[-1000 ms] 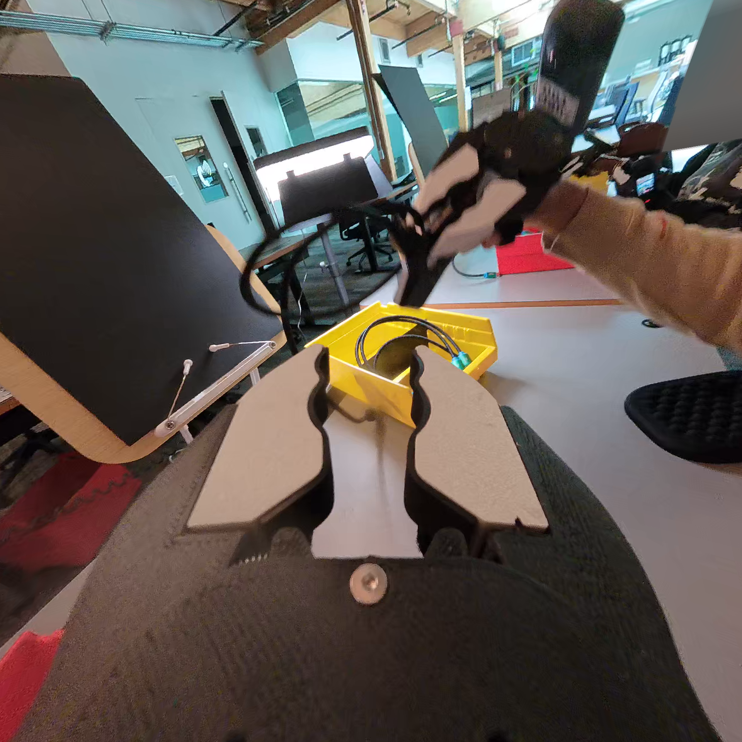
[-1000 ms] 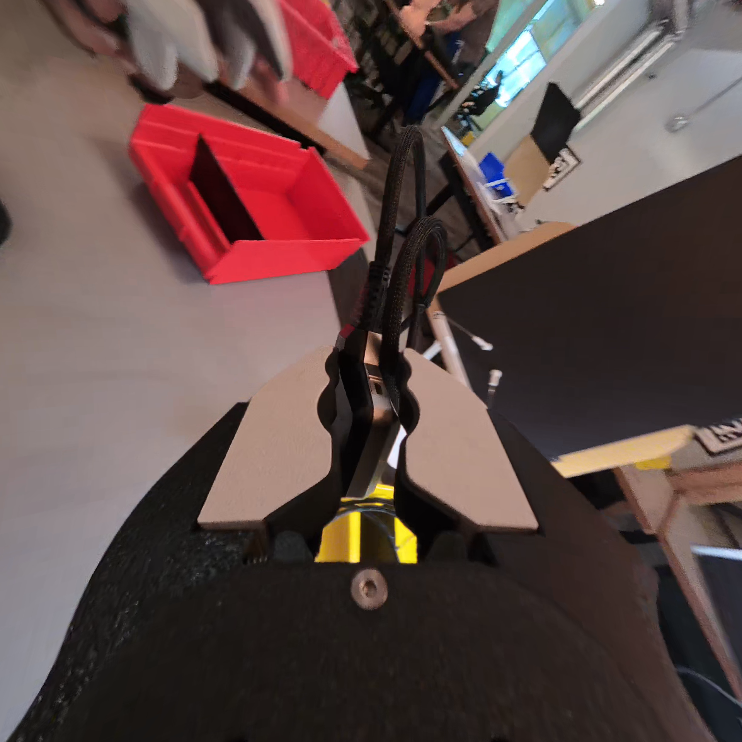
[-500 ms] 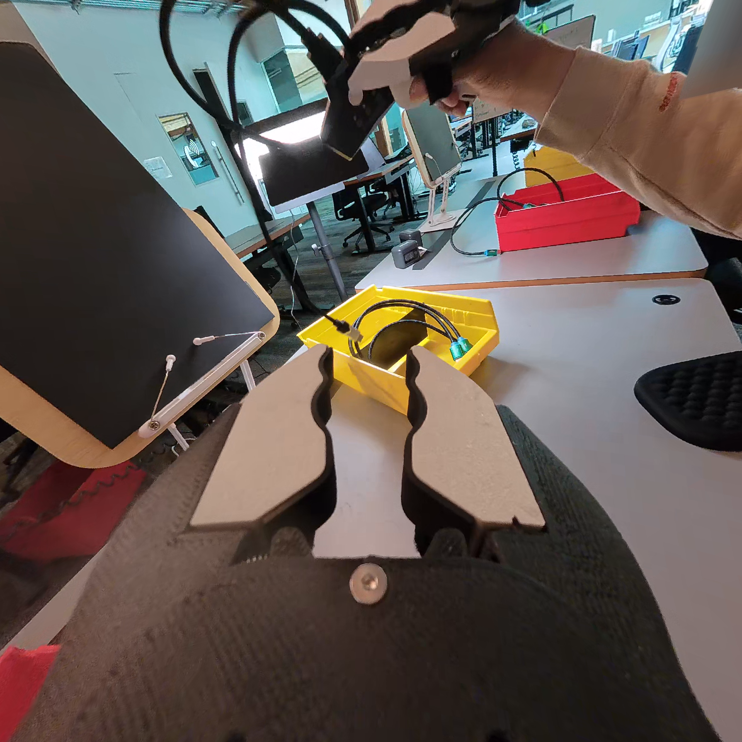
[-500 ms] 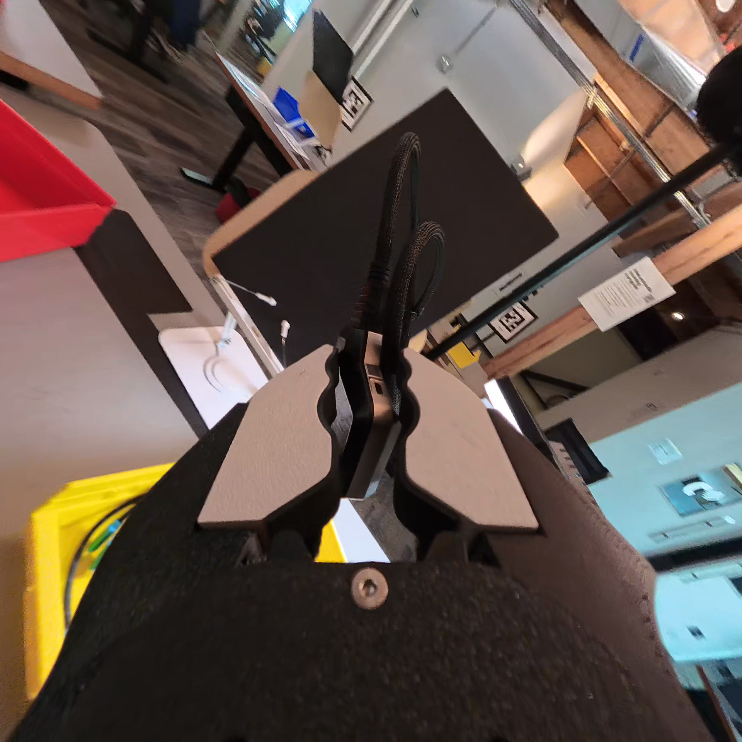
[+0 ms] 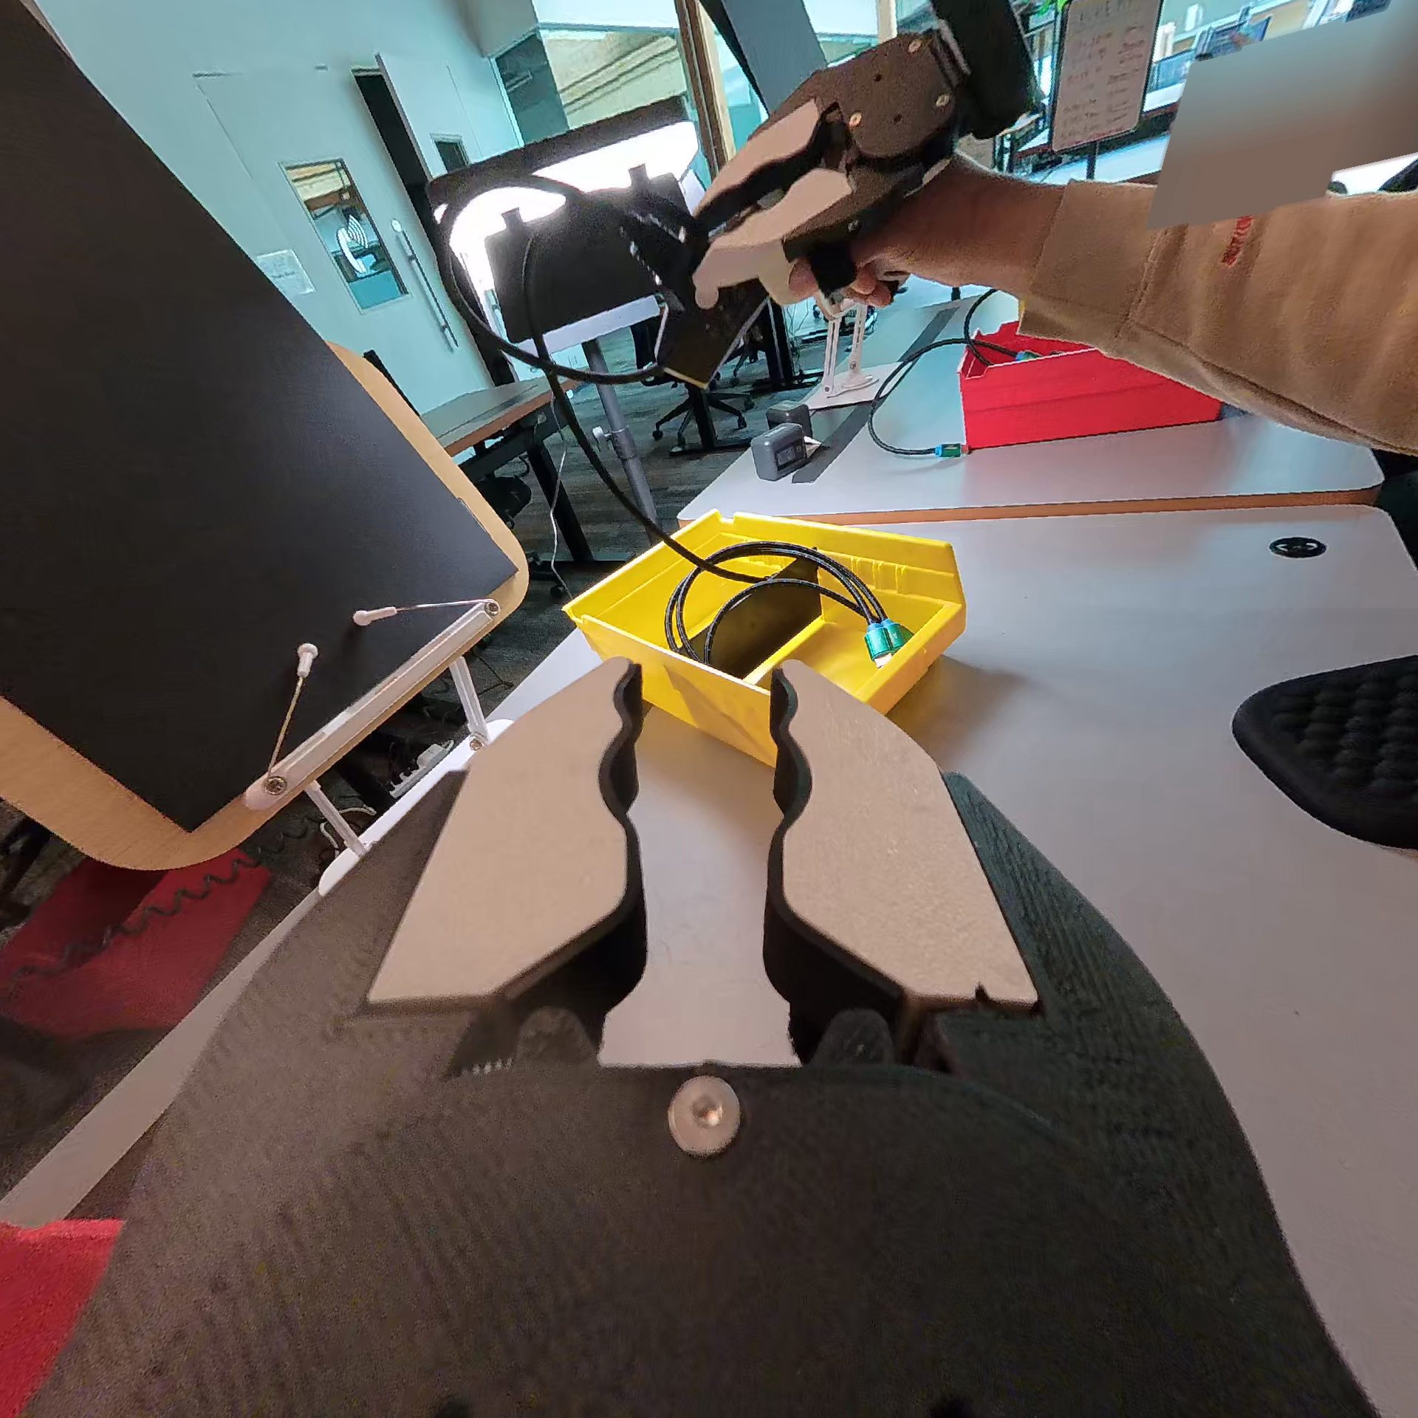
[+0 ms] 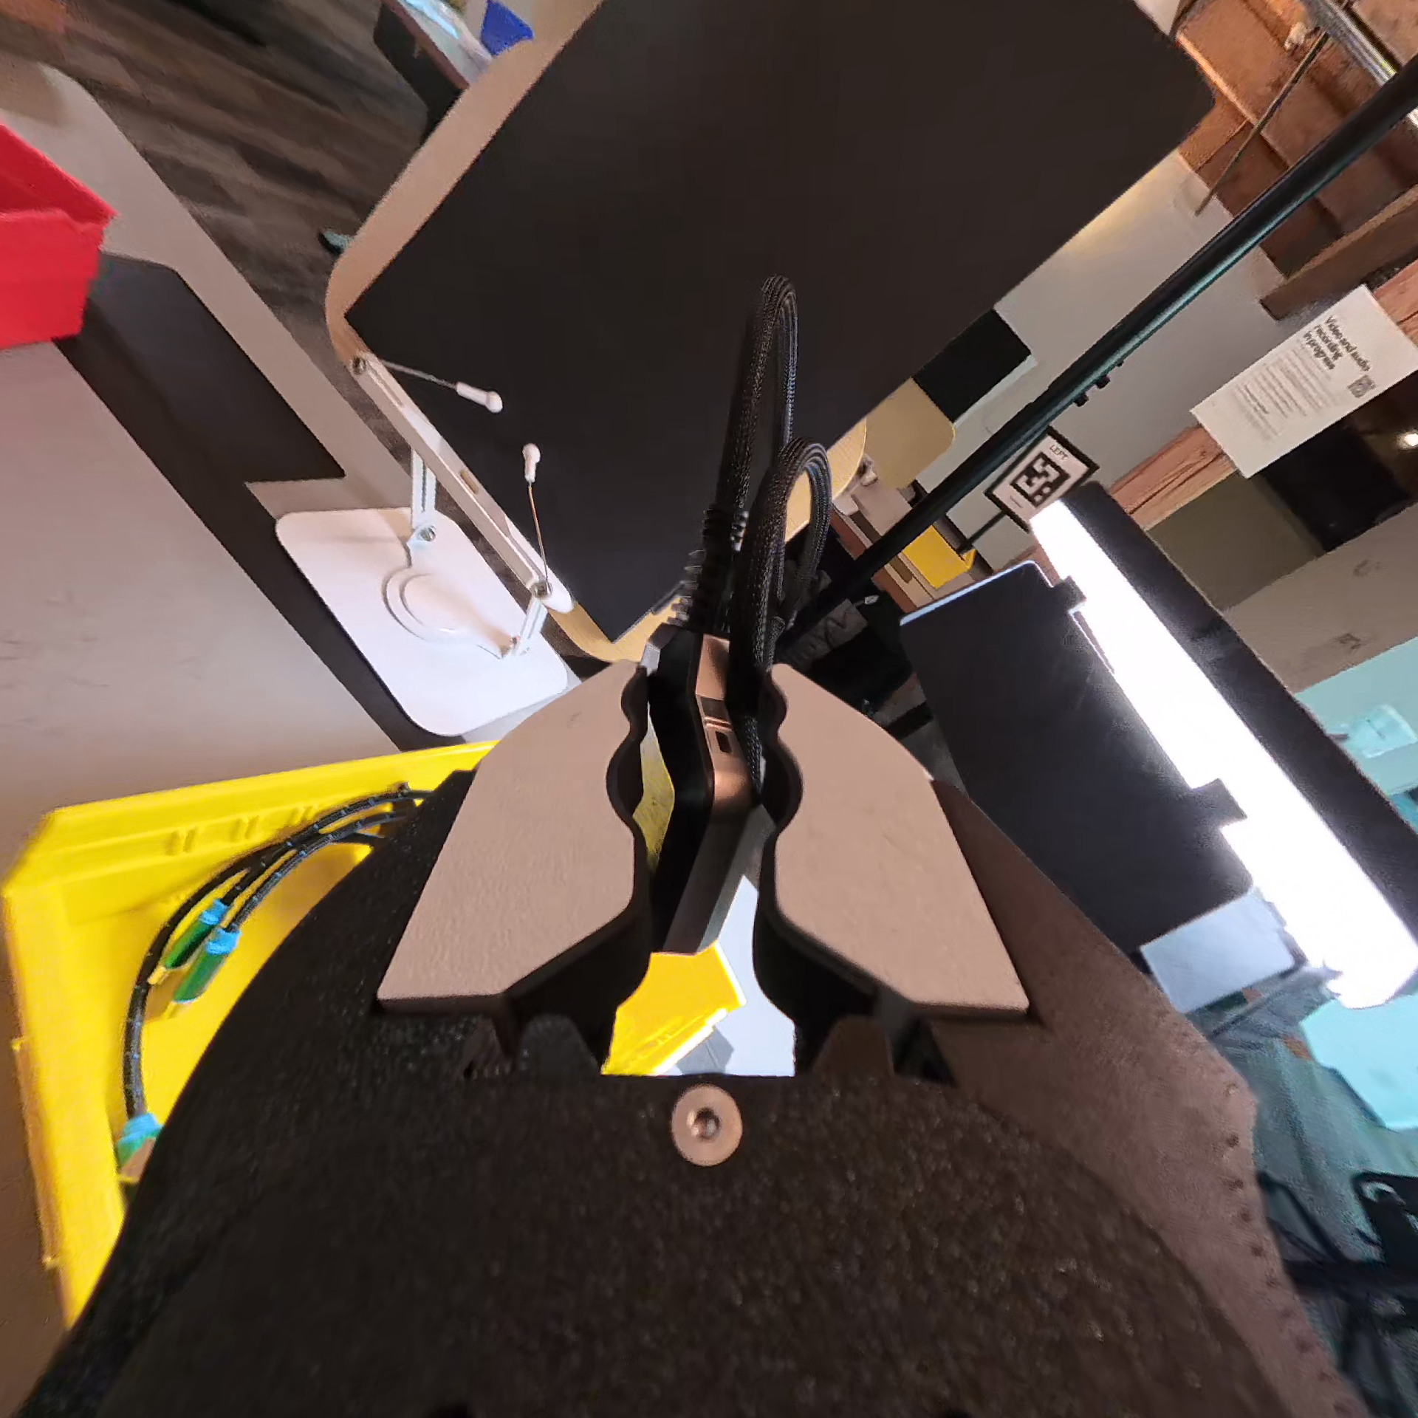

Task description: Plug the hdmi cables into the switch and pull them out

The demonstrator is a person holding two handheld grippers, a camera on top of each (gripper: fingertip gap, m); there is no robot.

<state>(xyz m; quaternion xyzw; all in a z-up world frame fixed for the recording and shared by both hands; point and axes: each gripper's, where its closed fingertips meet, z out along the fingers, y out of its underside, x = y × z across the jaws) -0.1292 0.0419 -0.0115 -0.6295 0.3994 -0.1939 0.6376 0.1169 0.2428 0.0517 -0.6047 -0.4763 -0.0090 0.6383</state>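
L gripper [image 5: 702, 756] empty, fingers apart, low over the gray table [image 5: 1112, 767]. Behind it, yellow bin [image 5: 767, 614] w/ 2 green-tipped hdmi cables [image 5: 886, 638]. R gripper [image 6: 706, 756] aloft, clamped on the dark switch [image 6: 710, 756]; its braided cable [image 6: 756, 476] loops up, far end cut off.

Yellow bin [image 5: 905, 564], green-tipped black cables [image 5: 844, 595]

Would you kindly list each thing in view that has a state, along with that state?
left gripper: open, holding nothing, above the table.
right gripper: shut on the switch, held in the air.
switch: clamped between the fingers, a braided cable attached.
yellow bin: on the table, open-topped, holds coiled cables.
cables in the bin: unplugged, green connectors free.
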